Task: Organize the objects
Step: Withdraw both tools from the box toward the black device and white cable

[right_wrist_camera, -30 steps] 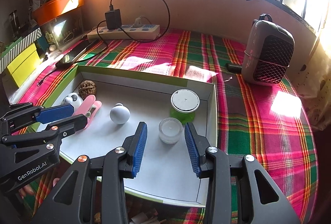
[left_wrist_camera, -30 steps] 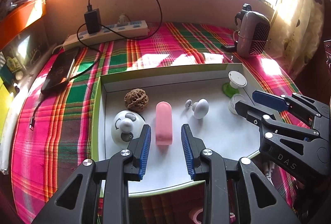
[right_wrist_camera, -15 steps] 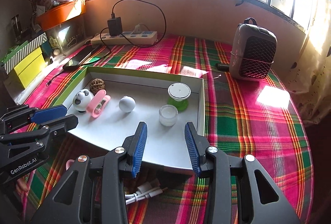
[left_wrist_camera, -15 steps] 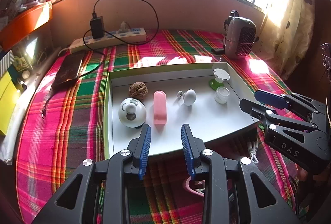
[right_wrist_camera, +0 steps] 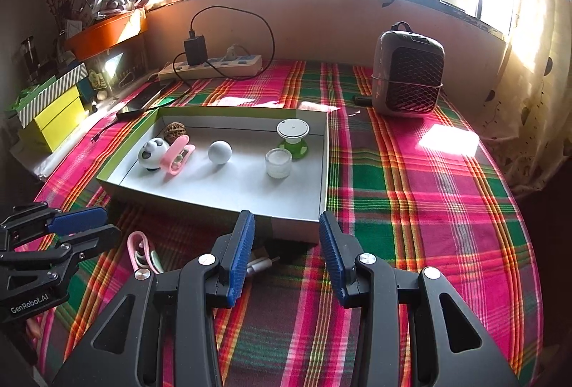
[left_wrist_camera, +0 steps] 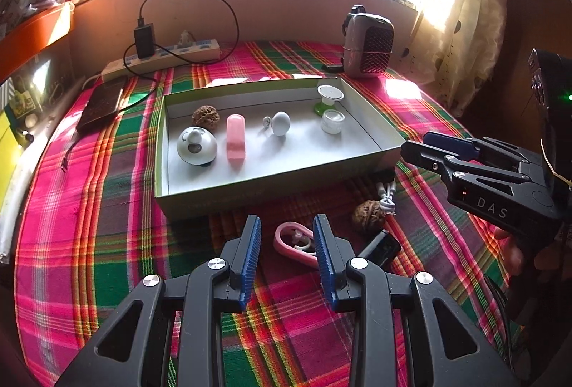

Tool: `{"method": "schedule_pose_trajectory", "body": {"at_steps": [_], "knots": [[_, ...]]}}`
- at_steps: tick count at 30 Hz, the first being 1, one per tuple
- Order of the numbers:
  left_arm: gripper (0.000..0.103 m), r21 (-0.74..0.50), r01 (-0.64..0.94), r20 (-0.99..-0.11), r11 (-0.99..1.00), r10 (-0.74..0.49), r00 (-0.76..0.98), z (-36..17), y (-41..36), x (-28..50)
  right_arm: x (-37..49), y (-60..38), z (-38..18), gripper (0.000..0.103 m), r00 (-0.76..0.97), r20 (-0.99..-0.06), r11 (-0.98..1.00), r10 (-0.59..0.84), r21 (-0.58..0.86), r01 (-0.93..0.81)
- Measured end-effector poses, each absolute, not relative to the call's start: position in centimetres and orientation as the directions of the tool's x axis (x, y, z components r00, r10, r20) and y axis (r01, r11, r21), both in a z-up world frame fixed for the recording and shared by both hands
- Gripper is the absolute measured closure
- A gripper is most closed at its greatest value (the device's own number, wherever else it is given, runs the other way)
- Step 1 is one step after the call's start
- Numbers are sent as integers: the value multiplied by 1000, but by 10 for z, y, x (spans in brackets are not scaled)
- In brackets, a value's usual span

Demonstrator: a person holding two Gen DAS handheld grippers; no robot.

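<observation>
A green-walled box [left_wrist_camera: 271, 186] [right_wrist_camera: 323, 168] on the plaid cloth holds a walnut [left_wrist_camera: 205, 115], a panda dome [left_wrist_camera: 196, 147], a pink clip [left_wrist_camera: 236, 139], a white knob [left_wrist_camera: 280, 123], a small glass jar [left_wrist_camera: 332, 121] and a green-based white stand [left_wrist_camera: 329, 99]. In front of the box lie a second pink clip [left_wrist_camera: 295, 242] [right_wrist_camera: 139, 253], a second walnut [left_wrist_camera: 368, 213], a white cable [left_wrist_camera: 386, 195] and a black block [left_wrist_camera: 379, 247]. My left gripper [left_wrist_camera: 287, 249] is open, above the loose pink clip. My right gripper [right_wrist_camera: 286, 245] is open and empty at the box's near wall.
A power strip [left_wrist_camera: 161, 59] with a black charger and cord lies at the back. A dark phone [left_wrist_camera: 102, 102] lies left of the box. A grey mesh heater [right_wrist_camera: 407, 79] stands at the back right. Yellow and striped boxes [right_wrist_camera: 50, 111] sit at far left.
Both grippers have pulled back toward me from over the box, and stayed open. The loose pink clip, second walnut, cable and black block in front of the box have come into view.
</observation>
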State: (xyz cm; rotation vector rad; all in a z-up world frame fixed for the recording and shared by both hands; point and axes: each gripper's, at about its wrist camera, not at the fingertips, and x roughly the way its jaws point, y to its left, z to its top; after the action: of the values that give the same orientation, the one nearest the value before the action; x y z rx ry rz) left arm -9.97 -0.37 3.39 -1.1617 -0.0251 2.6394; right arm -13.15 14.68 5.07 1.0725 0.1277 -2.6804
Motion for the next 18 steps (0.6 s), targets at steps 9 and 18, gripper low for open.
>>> {"method": "schedule_pose_trajectory", "body": {"at_steps": [9, 18], "knots": [[74, -126, -389, -716, -913, 355, -601, 32, 26, -81, -110, 161, 49, 64, -702, -686, -971, -191, 24, 240], [73, -93, -445, -741, -891, 360, -567, 25, 45, -78, -100, 171, 48, 64, -706, -685, -976, -180, 32, 217]]}}
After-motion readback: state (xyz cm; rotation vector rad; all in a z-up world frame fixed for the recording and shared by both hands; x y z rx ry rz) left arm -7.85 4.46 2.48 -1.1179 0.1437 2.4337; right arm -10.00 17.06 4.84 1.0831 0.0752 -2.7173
